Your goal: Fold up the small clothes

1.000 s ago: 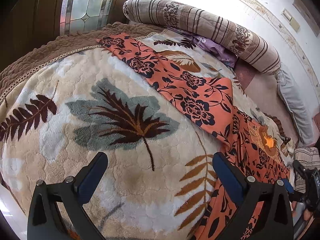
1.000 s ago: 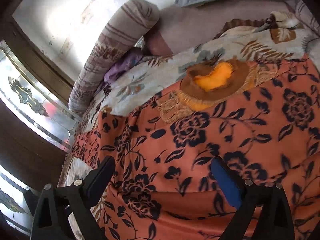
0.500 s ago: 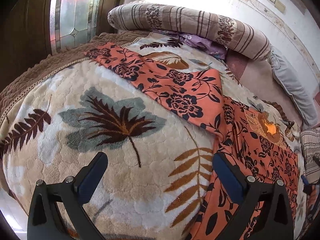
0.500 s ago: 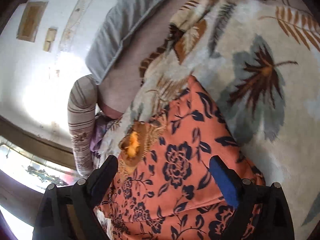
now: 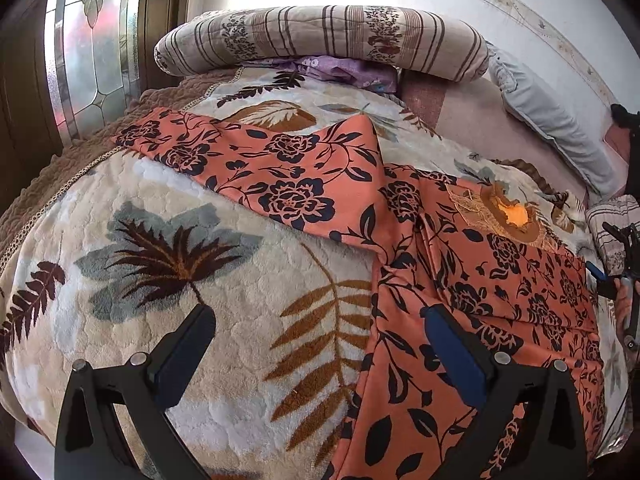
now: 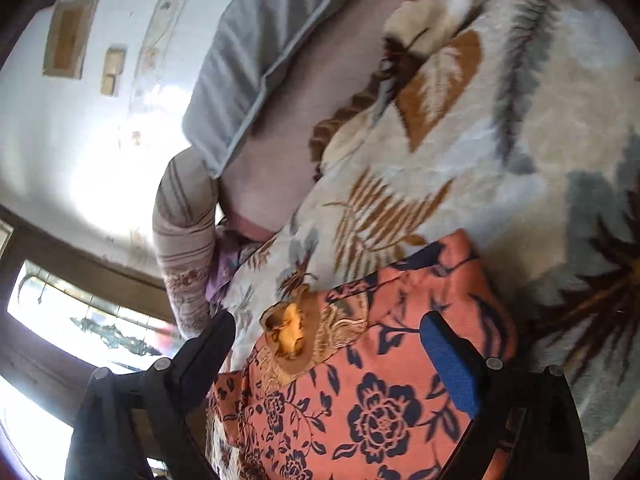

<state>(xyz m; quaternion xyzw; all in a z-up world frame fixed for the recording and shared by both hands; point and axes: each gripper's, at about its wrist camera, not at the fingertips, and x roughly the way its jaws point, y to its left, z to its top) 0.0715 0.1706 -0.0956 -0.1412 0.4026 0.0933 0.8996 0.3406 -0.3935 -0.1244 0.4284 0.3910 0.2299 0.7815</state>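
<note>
An orange garment with dark blue flowers [image 5: 460, 280] lies spread on the leaf-patterned blanket [image 5: 160, 280], one sleeve stretched to the far left. Its embroidered neckline [image 5: 508, 216] faces the pillows. My left gripper [image 5: 320, 344] is open and empty above the garment's left edge. The right gripper shows small at the right edge of the left wrist view [image 5: 624, 280]. In the right wrist view my right gripper [image 6: 328, 340] is open and empty above the garment [image 6: 380, 408], near its neckline [image 6: 296, 340] and shoulder.
A striped bolster [image 5: 320, 40] and a purple cloth [image 5: 340, 72] lie at the bed's far end. A grey pillow [image 5: 552, 120] lies at the right. A stained-glass window [image 5: 92, 52] stands at the left. A brown bedspread edge [image 5: 40, 192] rims the blanket.
The left gripper has pulled back and tilted up, showing more of the bed. The right gripper has swung away from the garment's body toward the neckline and shoulder, with the view rotating.
</note>
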